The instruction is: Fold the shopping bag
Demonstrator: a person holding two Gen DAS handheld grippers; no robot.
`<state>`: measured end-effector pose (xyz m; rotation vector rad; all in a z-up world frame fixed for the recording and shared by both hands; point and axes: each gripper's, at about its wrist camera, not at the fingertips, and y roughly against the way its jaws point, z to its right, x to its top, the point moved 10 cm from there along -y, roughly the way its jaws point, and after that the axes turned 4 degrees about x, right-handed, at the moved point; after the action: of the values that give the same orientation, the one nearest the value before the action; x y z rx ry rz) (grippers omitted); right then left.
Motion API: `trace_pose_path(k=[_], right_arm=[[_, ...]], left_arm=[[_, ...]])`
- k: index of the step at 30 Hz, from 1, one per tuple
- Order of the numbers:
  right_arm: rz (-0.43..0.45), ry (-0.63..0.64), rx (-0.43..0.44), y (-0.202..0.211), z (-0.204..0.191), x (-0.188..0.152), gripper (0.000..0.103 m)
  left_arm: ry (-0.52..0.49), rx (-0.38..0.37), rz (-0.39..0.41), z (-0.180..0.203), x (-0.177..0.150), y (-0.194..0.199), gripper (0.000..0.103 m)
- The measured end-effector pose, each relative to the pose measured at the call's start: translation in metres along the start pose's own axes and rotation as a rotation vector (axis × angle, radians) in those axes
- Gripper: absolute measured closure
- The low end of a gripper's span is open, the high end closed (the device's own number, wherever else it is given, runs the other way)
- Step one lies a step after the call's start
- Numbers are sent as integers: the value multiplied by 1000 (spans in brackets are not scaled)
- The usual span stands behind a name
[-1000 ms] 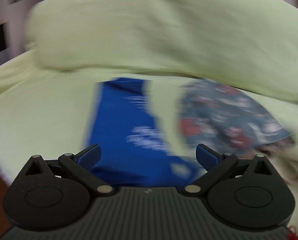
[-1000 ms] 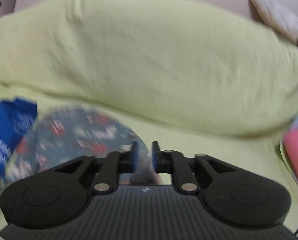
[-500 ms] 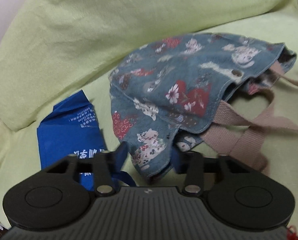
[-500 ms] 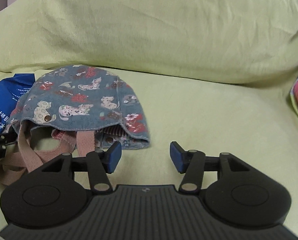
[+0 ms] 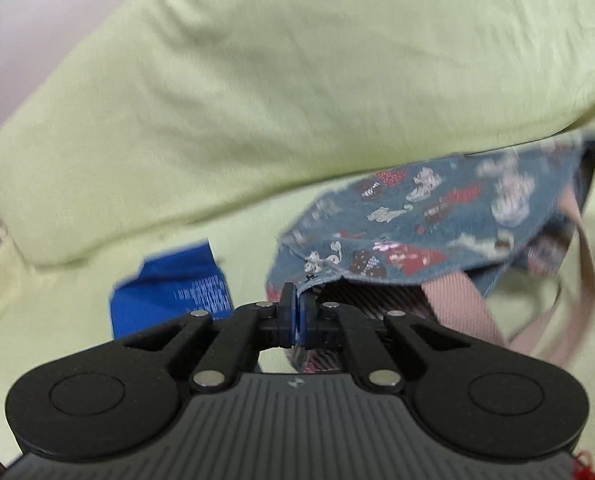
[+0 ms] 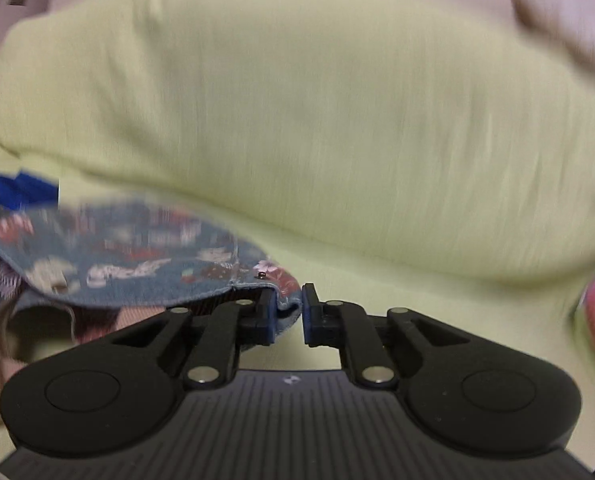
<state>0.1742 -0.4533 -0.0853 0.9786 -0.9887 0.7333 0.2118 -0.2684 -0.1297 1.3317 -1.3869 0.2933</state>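
Both claws pinch the shopping bag (image 5: 425,232) rim on the sofa seat (image 5: 77,300) by the back cushion (image 6: 297,120): left claw (image 5: 296,312) tight, right claw (image 6: 288,312) barely biting. That corner may slip; straps (image 5: 457,312) could snag.

Both cameras are sitting low behind their own black fingers and looking forward along them, very close over the green cushion seat toward the big green pillow (image 5: 297,92) behind. The left one is facing slightly rightward across the patterned bag (image 5: 429,232), with the blue packet (image 5: 173,300) near its left. The right one is catching the same bag (image 6: 129,256), packet (image 6: 17,190) and pillow (image 6: 317,120) from the other end.
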Motion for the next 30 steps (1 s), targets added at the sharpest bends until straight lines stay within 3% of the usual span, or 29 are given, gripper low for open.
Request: trace_pose_path(k=[3, 7, 9, 10, 12, 13, 14, 20, 22, 25, 28, 30], right_arm=[[123, 59, -75, 28, 27, 44, 94], [174, 117, -174, 56, 85, 62, 94], [95, 152, -239, 57, 121, 44, 92], [26, 165, -274, 56, 140, 28, 85], [-170, 131, -331, 56, 175, -18, 56], [-275, 87, -331, 61, 188, -45, 48], [-344, 28, -299, 69, 192, -70, 46], [-392, -381, -186, 161, 144, -174, 46], [-394, -516, -78, 188, 114, -193, 46], [-422, -615, 74, 212, 63, -212, 47], [-402, -711, 87, 212, 41, -224, 47], [-326, -891, 69, 206, 52, -225, 49]], left_arm=[[25, -64, 71, 23, 19, 37, 103], [-7, -203, 123, 88, 29, 90, 103], [-62, -308, 106, 136, 17, 110, 102], [-98, -355, 94, 161, 8, 118, 101], [-190, -411, 59, 206, -18, 127, 97], [-231, -426, 36, 223, -32, 130, 96], [-262, -437, 14, 235, -44, 131, 94], [-352, -425, -60, 246, -80, 128, 83], [-380, -414, -52, 244, -78, 129, 80], [-407, -396, -41, 244, -71, 126, 75], [-407, -382, -42, 247, -70, 127, 75], [-406, -371, -44, 246, -72, 129, 75]])
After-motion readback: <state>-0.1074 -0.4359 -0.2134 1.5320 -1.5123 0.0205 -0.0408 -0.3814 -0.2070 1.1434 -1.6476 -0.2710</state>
